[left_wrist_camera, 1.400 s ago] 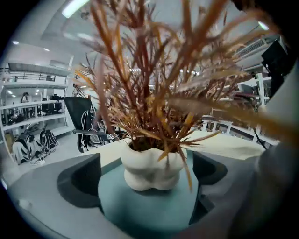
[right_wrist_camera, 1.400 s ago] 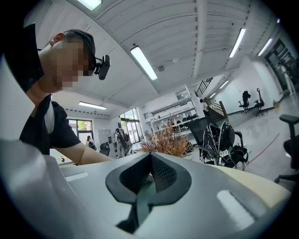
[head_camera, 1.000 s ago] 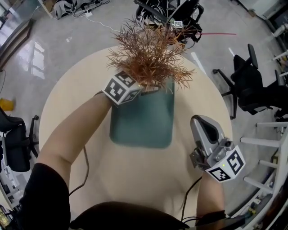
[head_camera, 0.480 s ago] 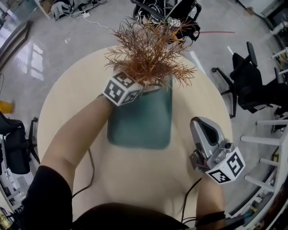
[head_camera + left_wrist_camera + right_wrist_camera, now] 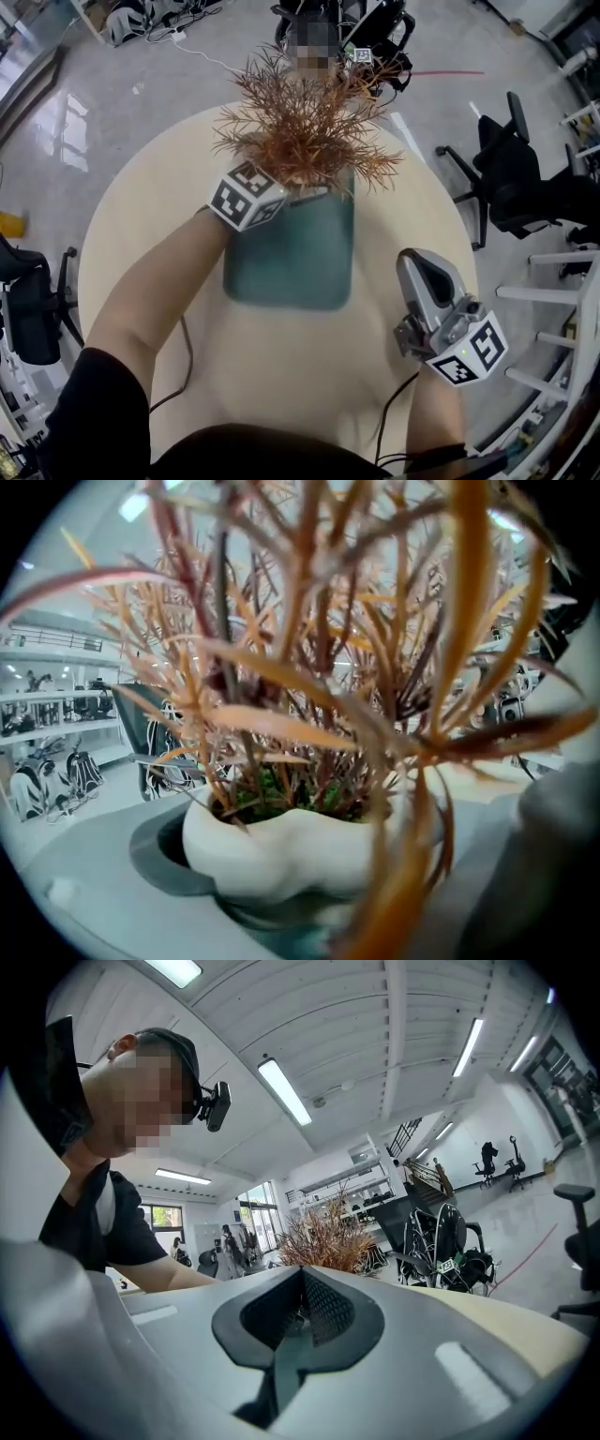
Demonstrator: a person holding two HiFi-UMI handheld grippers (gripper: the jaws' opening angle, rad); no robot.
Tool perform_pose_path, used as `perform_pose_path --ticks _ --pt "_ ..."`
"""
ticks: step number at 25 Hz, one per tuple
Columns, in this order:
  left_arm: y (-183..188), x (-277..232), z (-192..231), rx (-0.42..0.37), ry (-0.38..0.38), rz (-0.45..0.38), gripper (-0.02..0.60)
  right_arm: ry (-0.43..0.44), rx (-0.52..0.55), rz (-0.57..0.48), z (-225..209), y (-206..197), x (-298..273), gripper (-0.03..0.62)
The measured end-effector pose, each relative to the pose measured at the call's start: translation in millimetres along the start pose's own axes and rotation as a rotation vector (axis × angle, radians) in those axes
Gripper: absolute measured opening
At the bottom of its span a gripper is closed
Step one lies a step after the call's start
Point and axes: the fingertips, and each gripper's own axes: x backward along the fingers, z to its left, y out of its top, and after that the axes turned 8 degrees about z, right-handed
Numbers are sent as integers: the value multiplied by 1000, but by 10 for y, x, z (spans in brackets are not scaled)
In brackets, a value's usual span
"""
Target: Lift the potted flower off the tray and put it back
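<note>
While your left gripper [image 5: 302, 190] clamps the potted flower [image 5: 281, 846] at the tray [image 5: 291, 272] top, right gripper [image 5: 422, 260] fingers closed empty, set-down likely remains.

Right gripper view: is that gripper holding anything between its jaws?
No, the right gripper has its jaws closed together with nothing between them, and it sits apart from the tray.

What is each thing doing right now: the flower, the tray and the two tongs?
potted flower: upright, gripped by its white pot, at the tray's far end.
tray: lying flat on the table.
left tongs: shut on the potted flower.
right tongs: shut, empty, off to the tray's side.
</note>
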Motion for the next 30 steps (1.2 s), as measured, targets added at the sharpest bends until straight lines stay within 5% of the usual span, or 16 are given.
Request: perform_pose_path --ticks 13,30 --pt "558 571 -147 -59 10 -45 554 -45 32 -14 164 339 267 15" --pt "1351 1947 -816 -113 57 -104 554 -115 90 -33 968 964 1089 15"
